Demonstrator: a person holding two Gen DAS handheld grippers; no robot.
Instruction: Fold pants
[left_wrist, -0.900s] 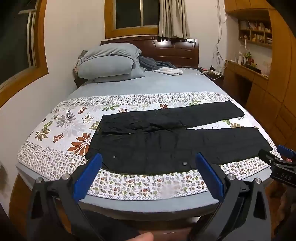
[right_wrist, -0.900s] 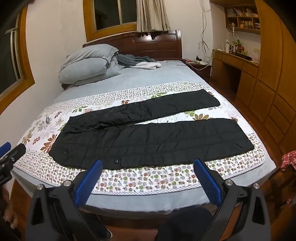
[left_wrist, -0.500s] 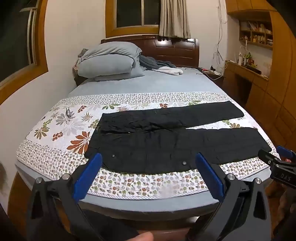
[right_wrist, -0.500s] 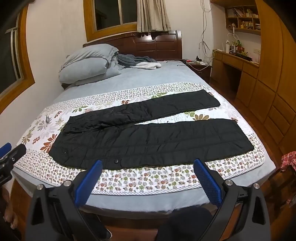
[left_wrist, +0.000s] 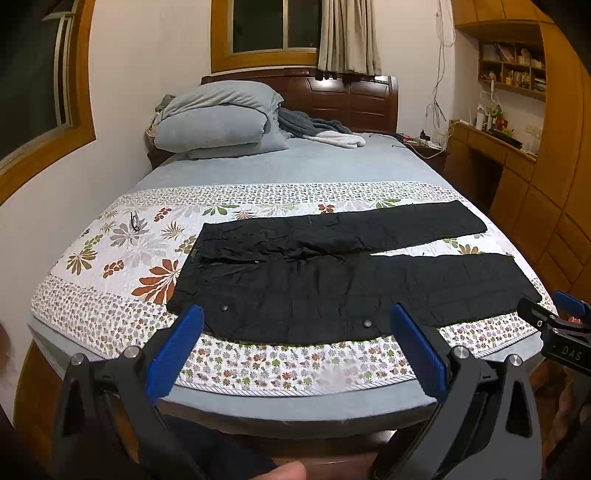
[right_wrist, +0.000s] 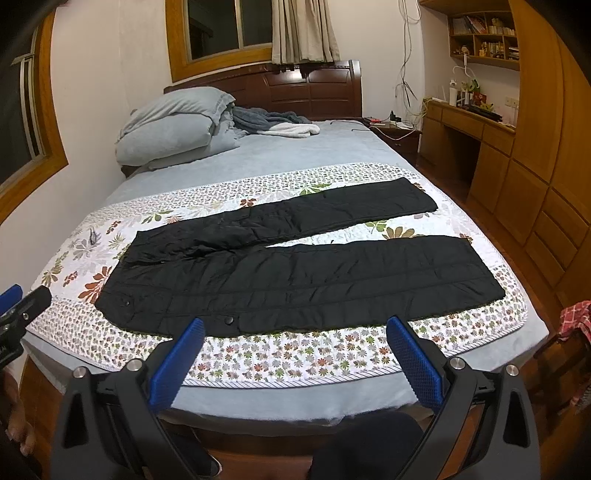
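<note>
Matt black quilted cloth pants (left_wrist: 332, 280)

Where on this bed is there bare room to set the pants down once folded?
Bare: the grey sheet between the pillows and the floral quilt, and the quilt's corner beyond the waistband, apart from a small dark item. Crowded: the black pants span the quilt; bedding is piled by the headboard.

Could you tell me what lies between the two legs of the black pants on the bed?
Only a bare wedge of the floral quilt separates the pants' legs, widening toward the cuffs; the right wrist view shows it best.
</note>
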